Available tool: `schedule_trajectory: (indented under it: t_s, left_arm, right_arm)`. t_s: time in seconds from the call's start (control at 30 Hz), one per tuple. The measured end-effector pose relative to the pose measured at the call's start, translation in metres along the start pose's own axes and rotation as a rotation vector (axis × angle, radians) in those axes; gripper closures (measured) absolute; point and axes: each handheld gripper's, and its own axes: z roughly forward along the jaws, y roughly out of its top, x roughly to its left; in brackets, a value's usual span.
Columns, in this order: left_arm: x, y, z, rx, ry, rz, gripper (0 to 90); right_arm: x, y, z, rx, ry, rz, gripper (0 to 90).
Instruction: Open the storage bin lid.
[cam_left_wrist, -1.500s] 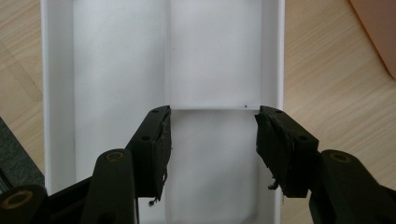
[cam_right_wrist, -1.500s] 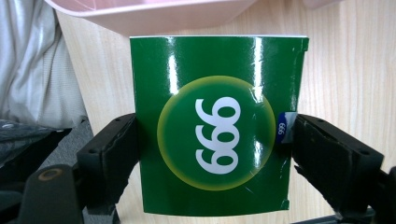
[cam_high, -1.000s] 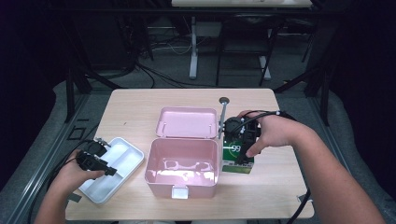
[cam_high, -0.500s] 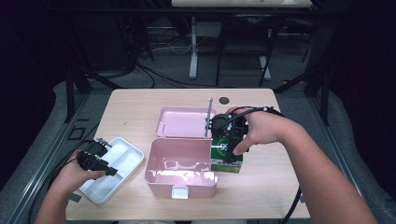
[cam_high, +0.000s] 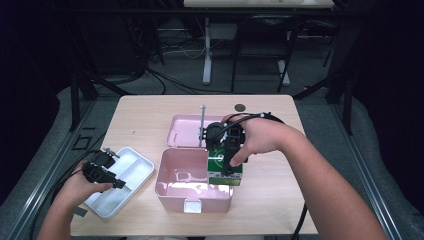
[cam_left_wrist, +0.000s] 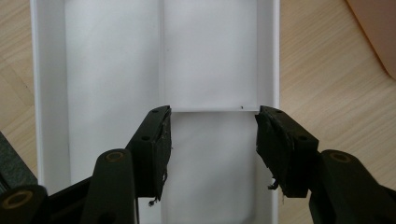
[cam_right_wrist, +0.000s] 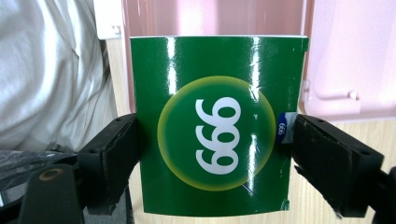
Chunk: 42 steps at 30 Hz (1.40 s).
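near my own edge of the table (cam_high: 280, 210), toward its left corner, my left gripper (cam_high: 102, 172) hangs over the white tray (cam_high: 135, 172). in the left gripper view its jaws stand spread, nothing between them, with the tray's (cam_left_wrist: 154, 56) pale floor and a thin divider ridge beneath; the tray's long walls run away from me on both sides, and bare wood shows past them. the tray lies slanted on the table, one end near the front edge, the other pointing toward the pink box (cam_high: 192, 182).

that box sits open near the middle of the front edge, its clasp facing me, its inside glossy and holding nothing that i can make out. my right gripper (cam_high: 226, 155) is over the box's right wall, pinching the green carton (cam_high: 224, 167). in the right gripper view the jaws press on the carton's (cam_right_wrist: 215, 126) two side faces, and its front shows a yellow-green disc with white digits, upside down to that camera. the carton hangs upright at the box's right rim; whether it touches the rim i cannot tell.

behind the box its pink lid (cam_high: 187, 131) lies flat, touching the box's back wall. a thin grey rod (cam_high: 202, 125) stands at the lid's right side. farther still, close to the table's far edge, lies a small dark disc (cam_high: 240, 107).
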Motion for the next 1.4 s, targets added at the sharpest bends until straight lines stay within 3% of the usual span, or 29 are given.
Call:
schedule_trajectory:
  t_s: [0.3, 0.63, 1.4]
  left_arm:
    - [0.0, 0.0, 0.001, -0.002, -0.003, -0.004, 45.5]
    - [0.0, -0.001, 0.001, 0.001, -0.003, -0.006, 45.5]
    - [0.002, -0.001, 0.002, 0.004, -0.001, -0.002, 45.5]
  right_arm:
    - [0.0, 0.019, 0.006, 0.01, 0.002, -0.026, 16.5]
    - [-0.003, 0.023, 0.014, 0.027, 0.001, -0.026, 16.4]
    - [-0.009, 0.019, 0.068, 0.028, 0.034, -0.023, 16.3]
